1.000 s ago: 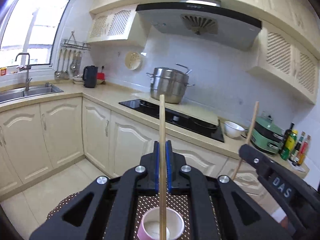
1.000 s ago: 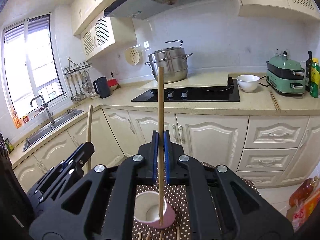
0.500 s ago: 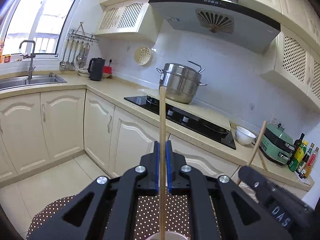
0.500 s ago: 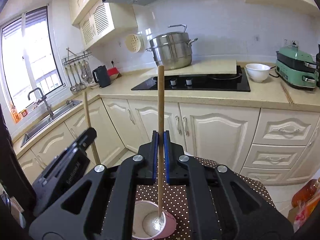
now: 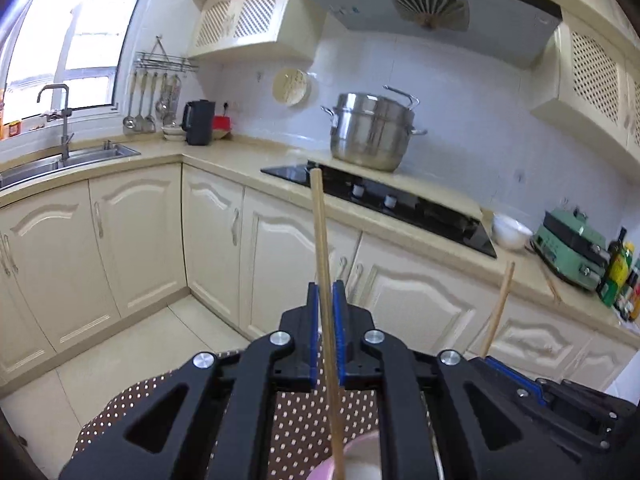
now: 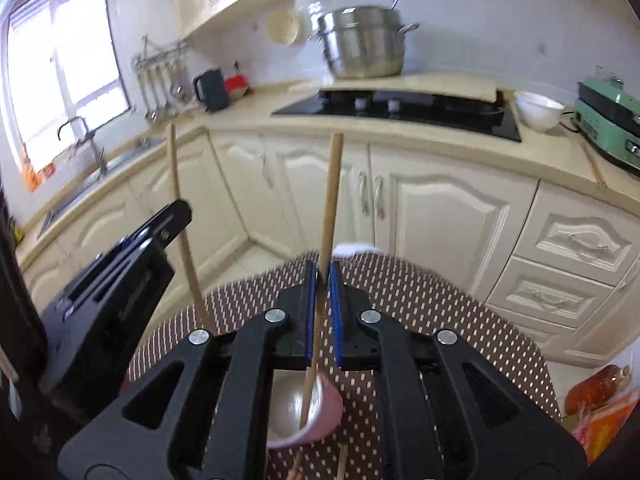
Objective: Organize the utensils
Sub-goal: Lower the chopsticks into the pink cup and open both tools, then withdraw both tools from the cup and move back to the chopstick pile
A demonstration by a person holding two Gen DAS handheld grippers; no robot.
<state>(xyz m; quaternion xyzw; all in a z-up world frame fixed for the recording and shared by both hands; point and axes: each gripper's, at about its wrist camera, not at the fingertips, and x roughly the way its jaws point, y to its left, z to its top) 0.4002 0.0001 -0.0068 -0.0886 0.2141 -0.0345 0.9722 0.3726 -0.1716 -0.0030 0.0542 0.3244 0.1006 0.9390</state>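
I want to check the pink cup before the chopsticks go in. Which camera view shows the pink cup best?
The right wrist view. There the pink cup shows its rim, inside and tilted wall, with the right gripper's chopstick reaching into it. The left wrist view shows only a sliver of its rim at the bottom edge.

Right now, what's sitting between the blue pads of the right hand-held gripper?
A wooden chopstick stands between the pads of the right hand-held gripper, its lower end inside the pink cup. The right wrist view shows it.
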